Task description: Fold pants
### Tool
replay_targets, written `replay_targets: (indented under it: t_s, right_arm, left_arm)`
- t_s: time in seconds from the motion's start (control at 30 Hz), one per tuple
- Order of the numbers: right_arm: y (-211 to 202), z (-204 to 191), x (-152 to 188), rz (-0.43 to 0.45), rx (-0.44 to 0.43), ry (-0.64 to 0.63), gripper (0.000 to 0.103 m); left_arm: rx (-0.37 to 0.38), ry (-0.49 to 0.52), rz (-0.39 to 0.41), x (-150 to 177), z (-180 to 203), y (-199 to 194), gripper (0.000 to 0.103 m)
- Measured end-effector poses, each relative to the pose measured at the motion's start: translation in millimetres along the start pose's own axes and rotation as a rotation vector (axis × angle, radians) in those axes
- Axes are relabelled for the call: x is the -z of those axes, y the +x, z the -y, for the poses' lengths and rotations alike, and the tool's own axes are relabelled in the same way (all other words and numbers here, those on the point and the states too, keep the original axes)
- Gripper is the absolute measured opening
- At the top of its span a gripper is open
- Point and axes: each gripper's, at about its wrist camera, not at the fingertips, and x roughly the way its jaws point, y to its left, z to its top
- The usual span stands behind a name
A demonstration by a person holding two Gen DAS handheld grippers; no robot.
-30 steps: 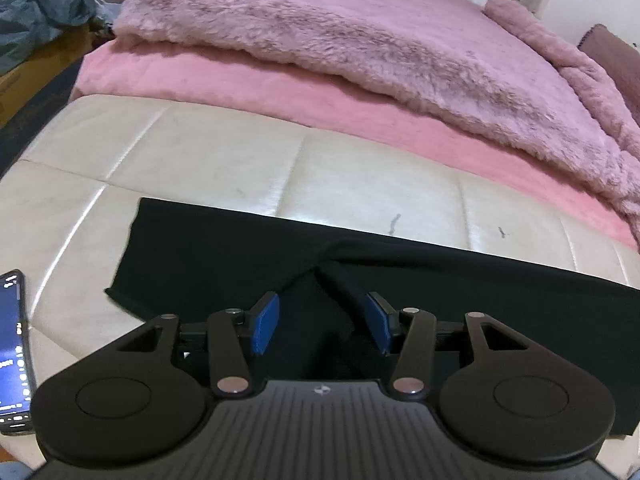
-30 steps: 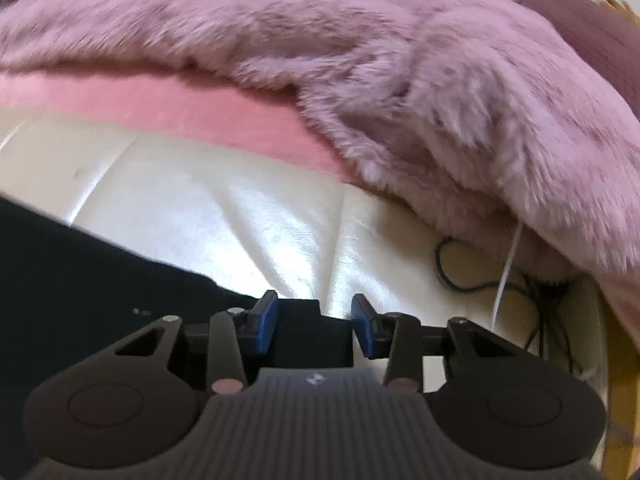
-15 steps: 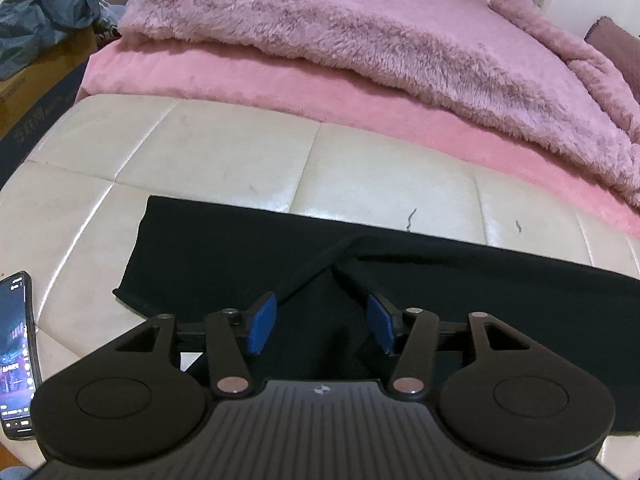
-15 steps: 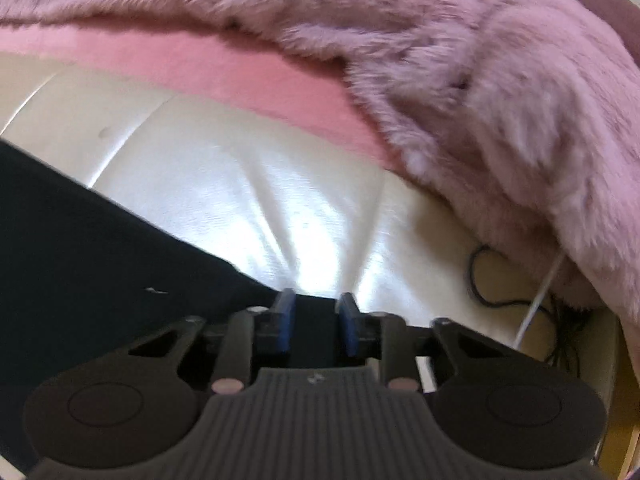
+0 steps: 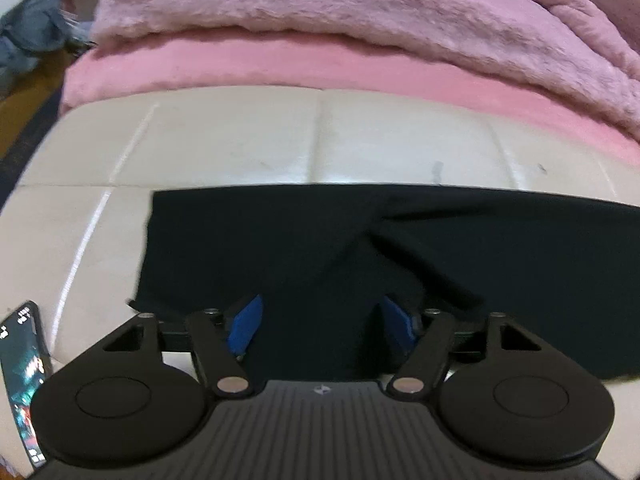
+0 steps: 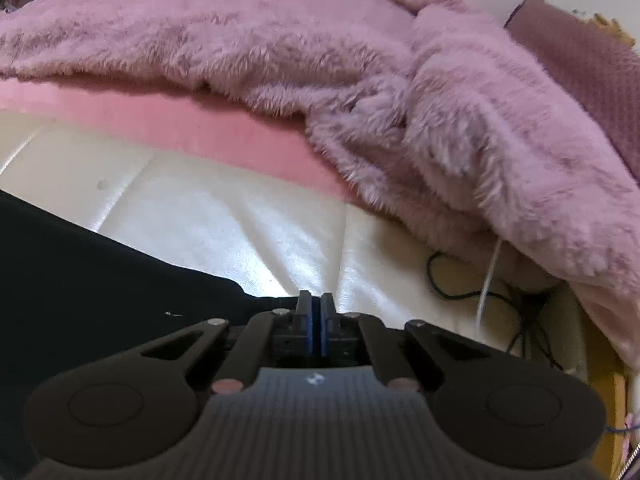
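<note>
Cream leather cushioning (image 5: 224, 148) fills the foreground of both views, with a pink sheet (image 5: 280, 64) and a fluffy pink blanket (image 5: 340, 0) heaped behind it. Black pants (image 5: 320, 248) lie flat across the cushion, stretching off to the right in the left wrist view. The left gripper (image 5: 320, 326) hangs low over the near edge of the pants, its jaws opening, blue pads spread wide with dark cloth between them but not pressed. A phone (image 5: 22, 364) lies just left of it, screen lit. In the right wrist view, the right gripper (image 6: 316, 322) is clenched at the far end of the pants (image 6: 100, 280), pads together at the fabric's edge; whether cloth is pinched between them cannot be told. A black cable (image 6: 452, 280) curls near the blanket (image 6: 460, 120).
</note>
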Motion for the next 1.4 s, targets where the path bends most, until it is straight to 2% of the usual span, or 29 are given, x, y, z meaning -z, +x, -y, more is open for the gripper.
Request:
replay_targets:
  t_s: [0.07, 0.13, 0.2, 0.23, 0.3, 0.43, 0.57, 0.67, 0.83, 0.93, 1.23, 1.37, 1.4]
  right_arm:
    - [-8, -1, 1, 0.025, 0.017, 0.016, 0.000]
    - [-13, -1, 2, 0.037, 0.033, 0.025, 0.000]
    - [-21, 1, 5, 0.046, 0.042, 0.037, 0.000]
    - [-23, 1, 6, 0.052, 0.049, 0.046, 0.000]
    - [-29, 1, 8, 0.063, 0.063, 0.062, 0.000]
    - [-41, -2, 12, 0.097, 0.084, 0.078, 0.000]
    - [-58, 2, 14, 0.128, 0.107, 0.099, 0.000]
    - [-63, 12, 16, 0.129, 0.115, 0.137, 0.000]
    - [-41, 14, 16, 0.073, 0.162, 0.159, 0.000]
    - [-29, 16, 18, 0.060, 0.179, 0.199, 0.000]
    - [1, 6, 15, 0.017, 0.220, 0.195, 0.000]
    - [10, -1, 14, -0.026, 0.252, 0.200, 0.001]
    - [7, -4, 15, -0.016, 0.252, 0.202, 0.011]
  left_arm:
    - [0.019, -0.045, 0.006, -2, -12, 4, 0.077]
    - [0.064, -0.079, -0.015, -4, -24, 12, 0.070]
    - [0.097, -0.120, -0.052, -5, -32, 22, 0.036]
    - [0.106, -0.136, -0.048, -5, -35, 24, 0.029]
    - [0.118, -0.162, -0.012, -4, -37, 20, 0.001]
    - [0.135, -0.179, 0.102, -8, -35, -4, 0.000]
    - [0.102, -0.166, 0.174, -29, -36, -25, 0.000]
    - [0.064, -0.120, 0.165, -49, -31, -25, 0.000]
    - [-0.002, -0.077, 0.134, -63, -26, -6, 0.000]
    - [-0.010, -0.070, 0.108, -67, -26, 2, 0.000]
    - [-0.023, -0.045, 0.043, -70, -23, 36, 0.001]
    - [0.005, -0.071, 0.040, -73, -31, 38, 0.017]
    - [0.018, -0.083, 0.048, -74, -35, 35, 0.024]
